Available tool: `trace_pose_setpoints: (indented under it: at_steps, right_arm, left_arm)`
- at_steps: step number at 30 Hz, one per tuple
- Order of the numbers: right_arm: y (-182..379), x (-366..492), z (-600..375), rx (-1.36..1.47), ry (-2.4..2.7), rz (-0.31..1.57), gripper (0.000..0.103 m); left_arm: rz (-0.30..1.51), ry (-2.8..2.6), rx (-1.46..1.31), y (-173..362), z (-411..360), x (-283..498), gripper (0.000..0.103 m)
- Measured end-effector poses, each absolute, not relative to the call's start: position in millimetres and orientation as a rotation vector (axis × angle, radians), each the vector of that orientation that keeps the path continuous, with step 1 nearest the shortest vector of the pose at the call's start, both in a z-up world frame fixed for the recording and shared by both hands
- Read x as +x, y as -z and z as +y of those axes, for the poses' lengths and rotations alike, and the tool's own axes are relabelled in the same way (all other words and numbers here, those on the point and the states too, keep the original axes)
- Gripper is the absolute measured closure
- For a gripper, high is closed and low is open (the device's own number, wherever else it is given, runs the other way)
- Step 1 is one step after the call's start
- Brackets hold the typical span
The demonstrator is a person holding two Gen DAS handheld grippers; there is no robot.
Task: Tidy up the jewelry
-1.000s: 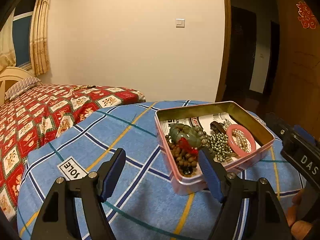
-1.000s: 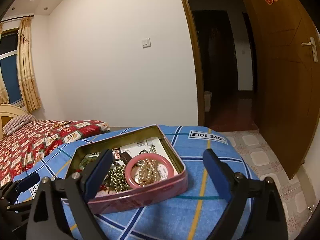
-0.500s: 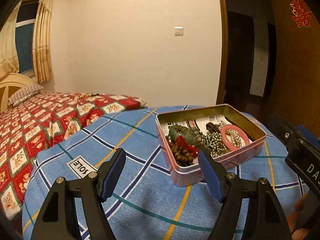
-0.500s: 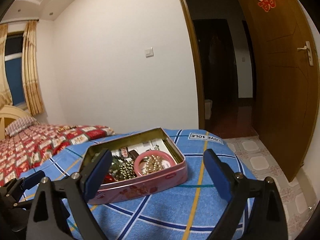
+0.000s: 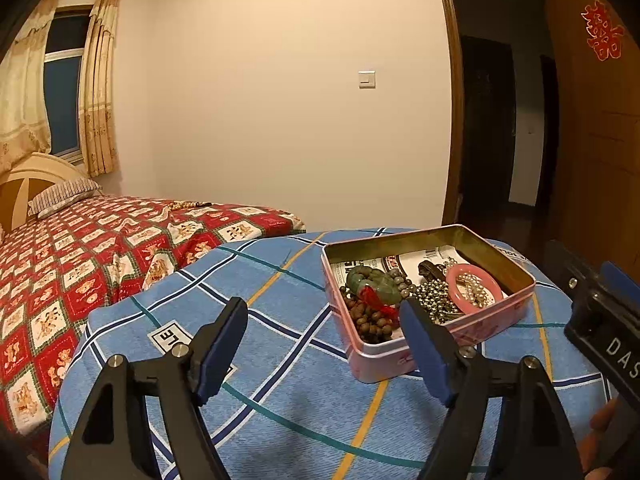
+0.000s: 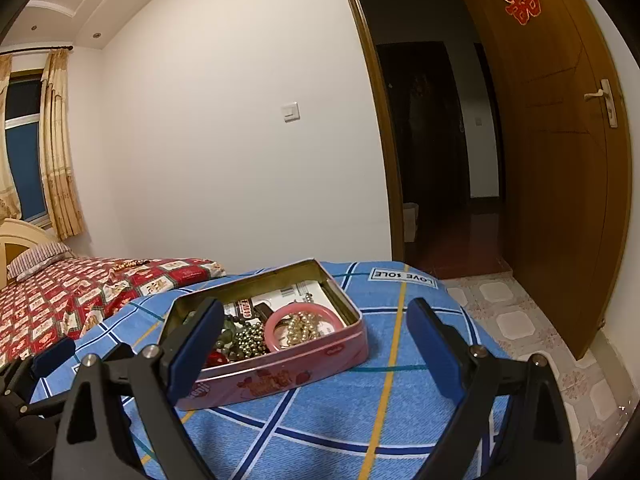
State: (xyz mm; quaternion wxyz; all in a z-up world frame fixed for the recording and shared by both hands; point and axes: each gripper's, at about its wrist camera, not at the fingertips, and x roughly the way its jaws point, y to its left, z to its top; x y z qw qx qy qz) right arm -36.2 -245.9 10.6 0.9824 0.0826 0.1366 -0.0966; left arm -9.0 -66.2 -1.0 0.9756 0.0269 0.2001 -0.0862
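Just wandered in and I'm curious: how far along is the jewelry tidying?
It looks nearly finished. The pink bangle, green jade piece, brown beads and metal bead chain all lie inside the open pink tin. Nothing is in hand: the left gripper and right gripper are open and empty. One bead string lies on the bed.

A worktop (image 5: pixel 280 392) draped in a blue plaid cloth (image 6: pixel 400 412), crossed with white, navy, teal and yellow lines and printed with "LOVE SOLE" labels, is shown carrying an open pink tin (image 5: pixel 440 344) near its far right part. The tin (image 6: pixel 288 372) is seen resting directly on the cloth, holding beads and a pink bangle (image 5: pixel 474 289). Beside the worktop, a bed (image 5: pixel 80 264) under a red patterned cover is pictured, with what appears to be a bead string (image 5: pixel 186 205) lying on it near a striped pillow (image 5: pixel 64 196).
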Motion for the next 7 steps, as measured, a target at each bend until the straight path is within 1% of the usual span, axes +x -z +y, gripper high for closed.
trace_pose_setpoints:
  at_steps: [3, 6, 7]
  right_arm:
    - [-9.7, -35.6, -245.1, 0.160, 0.198, 0.280, 0.008]
    - [-8.9, -33.8, -246.7, 0.166, 0.225, 0.298, 0.000]
    - [-8.0, -32.9, -248.5, 0.173, 0.245, 0.317, 0.000]
  left_arm:
    - [0.405, 0.175, 0.063, 1.2, -67.8, -8.8, 0.025]
    - [0.415, 0.178, 0.058, 1.4, -67.2, -7.5, 0.025]
    - [0.420, 0.180, 0.058, 1.7, -67.6, -7.0, 0.024]
